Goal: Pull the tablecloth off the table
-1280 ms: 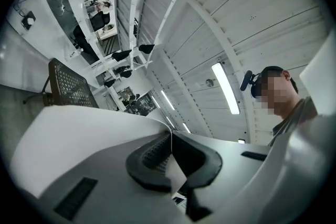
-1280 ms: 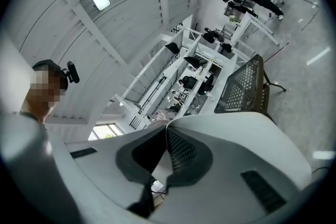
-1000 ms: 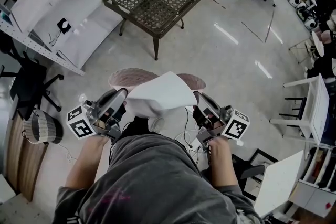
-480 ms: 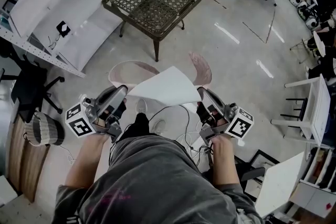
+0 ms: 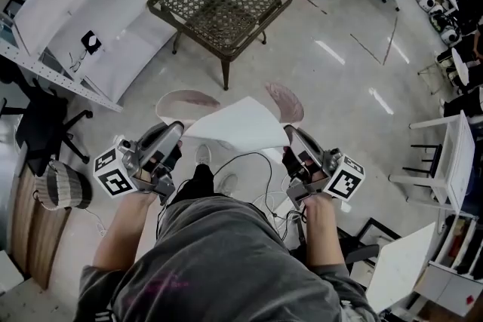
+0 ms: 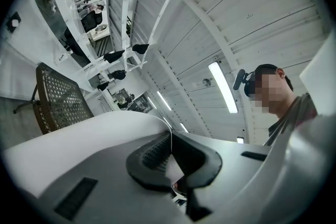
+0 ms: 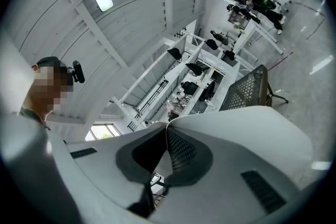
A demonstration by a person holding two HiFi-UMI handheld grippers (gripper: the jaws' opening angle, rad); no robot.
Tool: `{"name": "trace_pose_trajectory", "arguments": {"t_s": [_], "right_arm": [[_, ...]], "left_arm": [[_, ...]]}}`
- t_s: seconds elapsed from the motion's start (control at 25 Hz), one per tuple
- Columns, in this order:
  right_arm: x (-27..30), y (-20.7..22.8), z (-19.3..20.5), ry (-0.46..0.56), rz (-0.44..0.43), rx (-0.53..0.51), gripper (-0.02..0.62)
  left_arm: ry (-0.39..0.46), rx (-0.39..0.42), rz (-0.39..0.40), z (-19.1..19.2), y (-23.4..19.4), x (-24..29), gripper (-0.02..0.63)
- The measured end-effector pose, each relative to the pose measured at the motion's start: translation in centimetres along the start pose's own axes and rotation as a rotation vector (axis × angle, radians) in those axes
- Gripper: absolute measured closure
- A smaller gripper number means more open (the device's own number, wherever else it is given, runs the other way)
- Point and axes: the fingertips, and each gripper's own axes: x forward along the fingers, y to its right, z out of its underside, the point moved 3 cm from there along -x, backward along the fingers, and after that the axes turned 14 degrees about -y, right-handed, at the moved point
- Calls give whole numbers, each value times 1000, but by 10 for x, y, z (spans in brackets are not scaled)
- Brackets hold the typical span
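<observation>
A white tablecloth (image 5: 234, 128) with pinkish far corners (image 5: 285, 100) hangs stretched in the air between my two grippers, above the floor in front of the person's legs. My left gripper (image 5: 175, 138) is shut on its left edge, and my right gripper (image 5: 290, 138) is shut on its right edge. In the left gripper view the thin cloth (image 6: 105, 128) runs into the closed left gripper (image 6: 170, 136). The right gripper view shows the cloth (image 7: 236, 123) pinched in the right gripper (image 7: 167, 131). The brown lattice table (image 5: 219, 0) stands bare farther ahead.
A long white bench (image 5: 75, 4) runs along the far left, with a black office chair (image 5: 41, 124) and a striped basket (image 5: 64, 185) beside it. Cables (image 5: 256, 192) lie on the floor by the feet. White desks (image 5: 445, 154) stand at the right.
The cloth has been drawn flatter between the grippers, and its pink far part has split into two spread corners. The right gripper has shifted slightly outward.
</observation>
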Motion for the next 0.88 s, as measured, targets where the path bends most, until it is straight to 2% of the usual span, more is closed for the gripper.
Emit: {"name": "trace_pose_trajectory", "arguments": {"t_s": [0.88], "right_arm": [[4,12,0,-12,-1,19,589]], "left_arm": [[17,-28,-18,6,-9,0,604]]}}
